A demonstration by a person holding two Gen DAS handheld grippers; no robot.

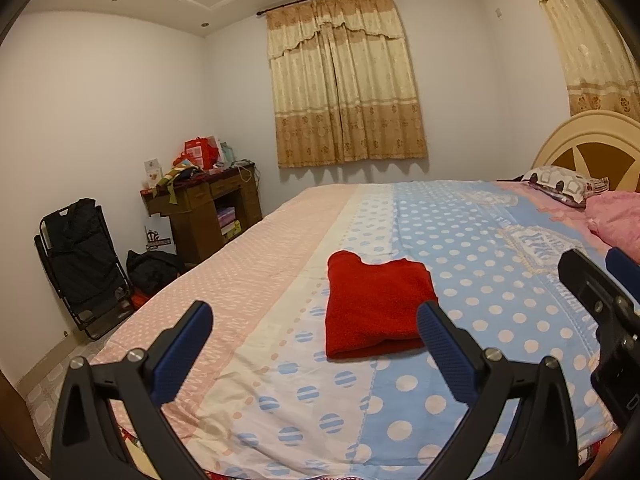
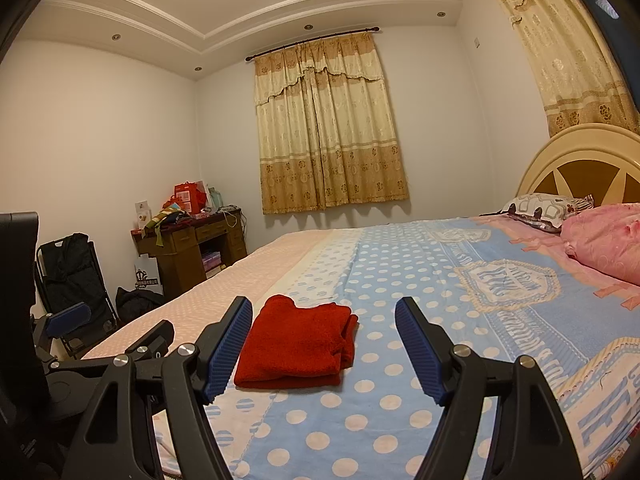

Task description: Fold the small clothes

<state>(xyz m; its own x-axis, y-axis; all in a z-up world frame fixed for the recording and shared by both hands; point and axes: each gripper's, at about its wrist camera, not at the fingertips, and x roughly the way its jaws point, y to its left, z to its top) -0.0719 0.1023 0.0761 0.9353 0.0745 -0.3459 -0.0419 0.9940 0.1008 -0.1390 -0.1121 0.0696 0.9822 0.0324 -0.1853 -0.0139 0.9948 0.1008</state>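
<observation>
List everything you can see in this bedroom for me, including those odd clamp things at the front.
folded red fleece garment: one, red, lying flat on the bed, ahead of both grippers
polka-dot bedspread: one, blue, cream and pink, covering the bed
patterned pillow: one, white and grey, at the headboard
pink quilt: one, pink, bunched beside the pillow
cream wooden headboard: one, right end of the bed
floral curtains: two sets, beige and gold, far wall and right wall
dark wooden desk: one, brown, cluttered, far corner
black folding chair: one, against the left wall
left gripper: one, black with blue pads, open, empty
right gripper: one, same colours, open, empty
</observation>
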